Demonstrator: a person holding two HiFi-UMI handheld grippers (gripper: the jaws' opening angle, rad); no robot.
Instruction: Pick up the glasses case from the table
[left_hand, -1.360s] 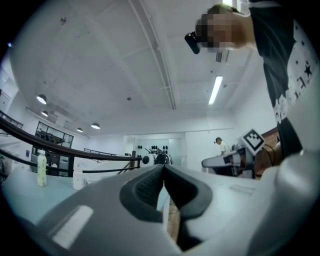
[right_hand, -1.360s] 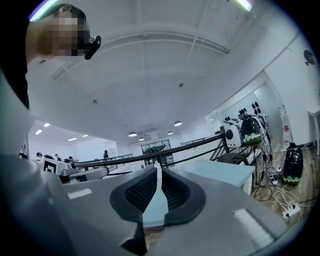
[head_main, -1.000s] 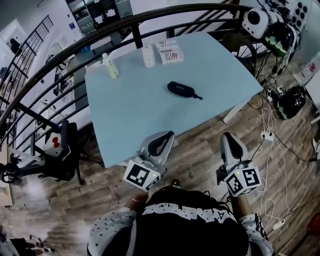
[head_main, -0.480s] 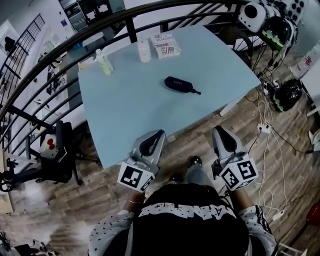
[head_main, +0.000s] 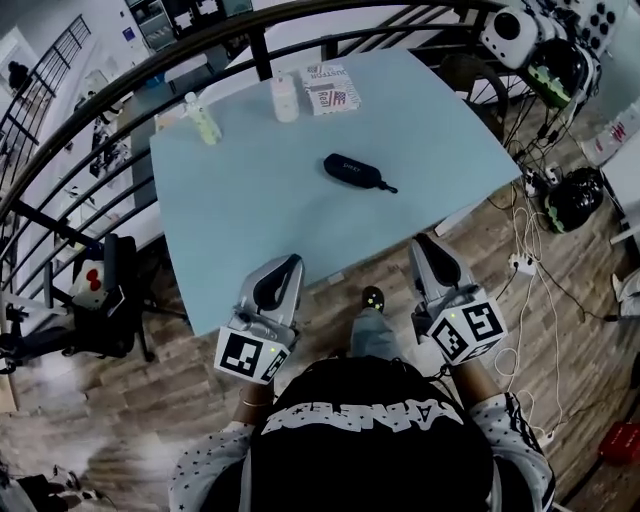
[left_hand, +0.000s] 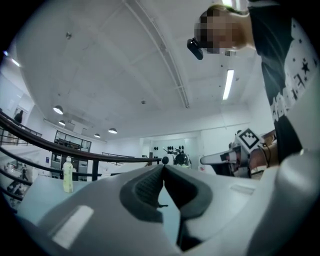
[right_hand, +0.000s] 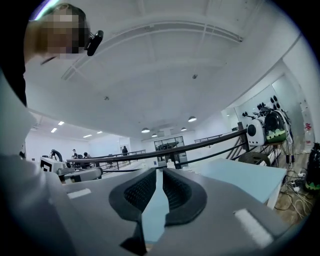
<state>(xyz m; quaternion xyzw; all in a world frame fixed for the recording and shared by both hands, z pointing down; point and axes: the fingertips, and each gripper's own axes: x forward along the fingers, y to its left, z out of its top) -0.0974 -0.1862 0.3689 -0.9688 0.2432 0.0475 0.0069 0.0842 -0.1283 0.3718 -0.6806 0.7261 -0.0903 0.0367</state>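
Note:
The glasses case (head_main: 352, 170), dark and oval with a short strap at its right end, lies near the middle of the light blue table (head_main: 250, 210). Both grippers are held level at the table's near edge, well short of the case. My left gripper (head_main: 287, 264) points over the front edge; its jaws (left_hand: 163, 165) meet at the tips with nothing between them. My right gripper (head_main: 420, 244) hangs over the wooden floor just off the table's near right edge. Its jaws (right_hand: 159, 169) stand almost together, only a sliver apart, and hold nothing.
At the table's far side stand a pale green bottle (head_main: 203, 120), a white bottle (head_main: 285, 100) and a printed box (head_main: 333, 92). A dark curved railing (head_main: 250, 25) runs behind the table. Cables (head_main: 540, 270) trail over the floor at right; a chair (head_main: 110, 300) stands left.
Both grippers have come closer to the table's near edge and shifted left in the head view. The case has not moved on the table.

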